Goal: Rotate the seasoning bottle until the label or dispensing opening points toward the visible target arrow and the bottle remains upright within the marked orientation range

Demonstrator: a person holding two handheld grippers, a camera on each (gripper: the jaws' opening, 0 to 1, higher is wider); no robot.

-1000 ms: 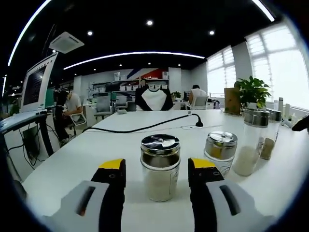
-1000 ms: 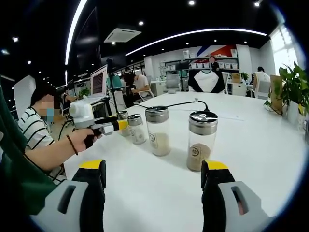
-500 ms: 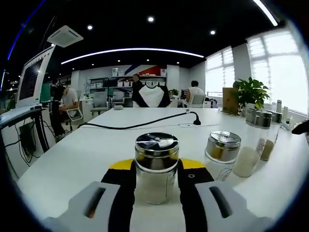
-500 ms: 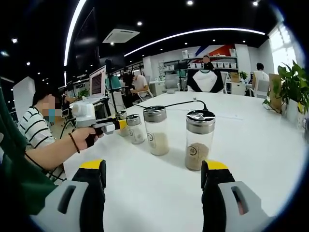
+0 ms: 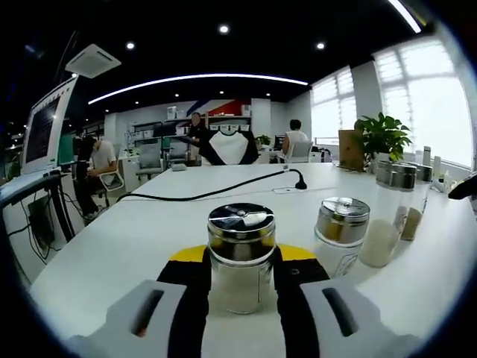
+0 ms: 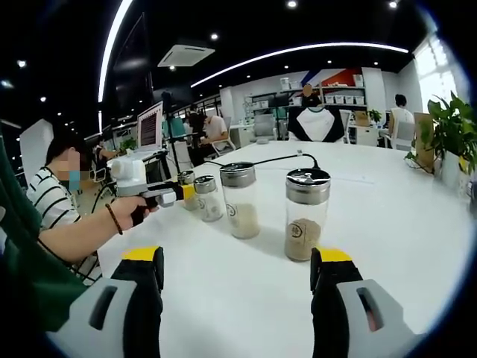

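Observation:
A short glass seasoning bottle (image 5: 240, 261) with a metal lid and pale powder inside stands upright on the white table (image 5: 134, 231). My left gripper (image 5: 240, 277) is shut on it, a black jaw with a yellow tip on each side. The right gripper view shows that left gripper (image 6: 185, 194) in a person's hand (image 6: 138, 212), with the gripped bottle (image 6: 188, 179) at the left end of a row. My right gripper (image 6: 237, 261) hangs open over bare table, nearer than the row, with nothing between its fingers.
Three more bottles stand in the row: a short one (image 5: 340, 231), a tall one with white powder (image 5: 386, 216) and a tall one with brown powder (image 6: 306, 215). A black cable (image 5: 223, 192) crosses the far table. A potted plant (image 5: 381, 138) stands at the right.
My left gripper's jaws have come together onto the short bottle, which stood between them apart a second ago. My right gripper stays open and still.

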